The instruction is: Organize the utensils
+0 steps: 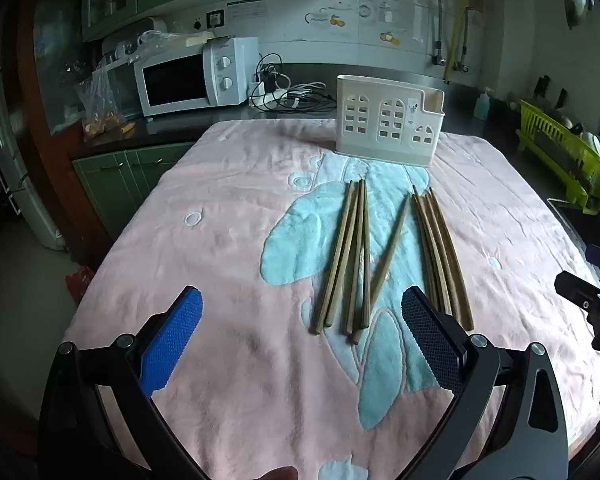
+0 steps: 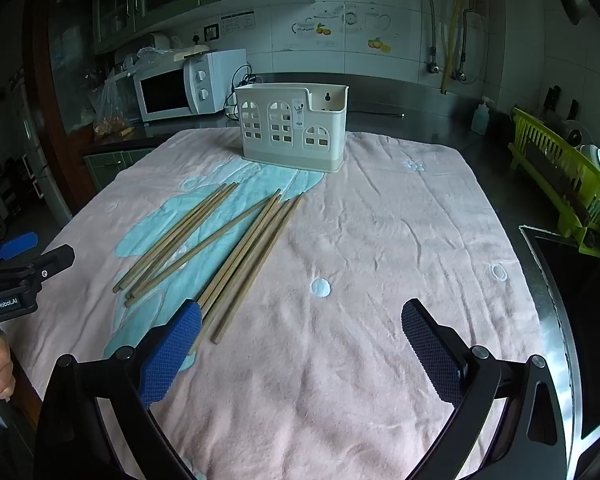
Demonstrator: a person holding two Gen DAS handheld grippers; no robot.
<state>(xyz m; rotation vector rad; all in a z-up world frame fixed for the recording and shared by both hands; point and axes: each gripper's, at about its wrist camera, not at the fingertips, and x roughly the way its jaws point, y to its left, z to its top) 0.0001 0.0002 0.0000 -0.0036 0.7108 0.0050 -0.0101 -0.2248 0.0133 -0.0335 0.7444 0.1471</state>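
Observation:
Several wooden chopsticks lie loose in two bunches on a pink and light-blue towel. Behind them stands a cream utensil holder with window-shaped cutouts, upright and empty as far as I can see. My left gripper hovers open over the towel; its right pad sits just in front of the near chopstick ends. In the right wrist view the chopsticks lie left of centre and the holder stands at the back. My right gripper is open over bare towel, its left pad beside the near chopstick ends.
A white microwave and tangled cables stand on the dark counter behind the towel. A green dish rack and a sink edge lie to the right. A soap bottle stands at the back right.

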